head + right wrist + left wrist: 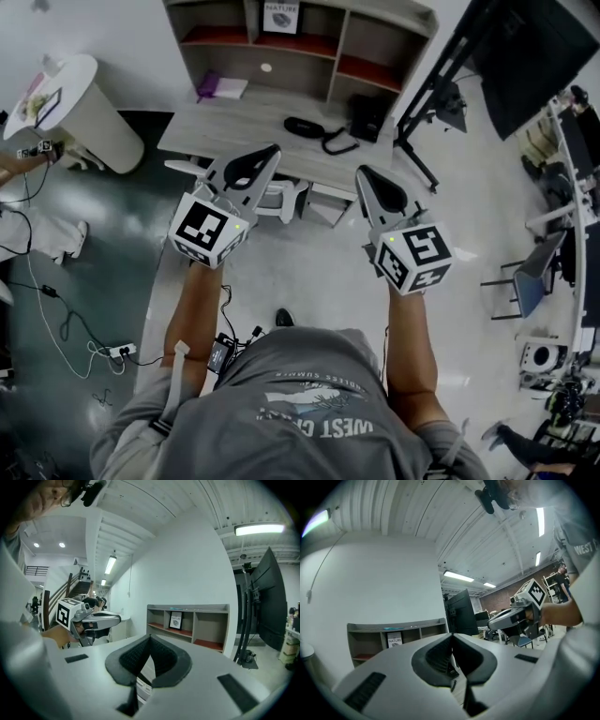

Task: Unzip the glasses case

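A dark oblong case [302, 125] lies on the grey desk [225, 136] ahead of me, with a black cord [339, 143] curled beside it. Both grippers are held out in the air short of the desk's front edge, well apart from the case. My left gripper [269, 152] has its jaws shut tip to tip with nothing between them [452, 637]. My right gripper [364, 174] is likewise shut and empty [150, 638]. Each gripper shows in the other's view, the right one [518, 618] and the left one [96, 618]. The case is hidden in both gripper views.
A shelf unit [309, 42] with cubbies stands at the back of the desk. On the desk lie a purple item [208, 86] and a black box [367, 117]. A white chair [281, 199] sits under the front edge. A round white table [80, 98] stands left, a black stand [441, 103] right.
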